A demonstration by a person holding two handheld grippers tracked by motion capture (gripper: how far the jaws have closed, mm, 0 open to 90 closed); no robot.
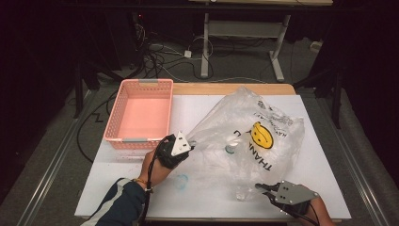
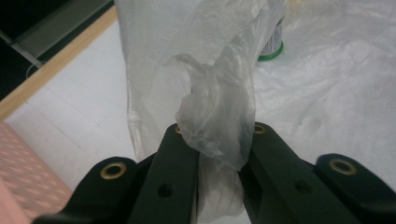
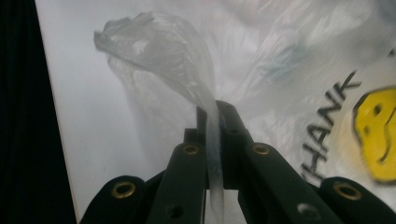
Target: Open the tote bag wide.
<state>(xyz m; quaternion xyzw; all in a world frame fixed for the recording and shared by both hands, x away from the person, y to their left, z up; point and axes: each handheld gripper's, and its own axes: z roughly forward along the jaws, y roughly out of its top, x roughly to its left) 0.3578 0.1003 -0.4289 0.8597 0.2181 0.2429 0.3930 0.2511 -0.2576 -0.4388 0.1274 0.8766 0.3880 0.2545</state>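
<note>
- Bag (image 1: 244, 136): clear plastic with a yellow smiley print, spread over the white table (image 1: 320, 179), right of the pink basket (image 1: 141, 115).
- Left gripper (image 1: 190, 142): jaws clamped on a bunched bag edge (image 2: 217, 126) at the bag's left side, near the basket.
- Right gripper (image 1: 259, 187): jaws closed tight, a thin strip of bag edge (image 3: 212, 126) pinched between them at the near side.
- Small green-rimmed container (image 2: 272, 44) lies inside the bag.

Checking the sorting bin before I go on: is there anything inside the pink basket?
No, the pink basket shows a bare pink floor in the high view, with nothing lying in it.
</note>
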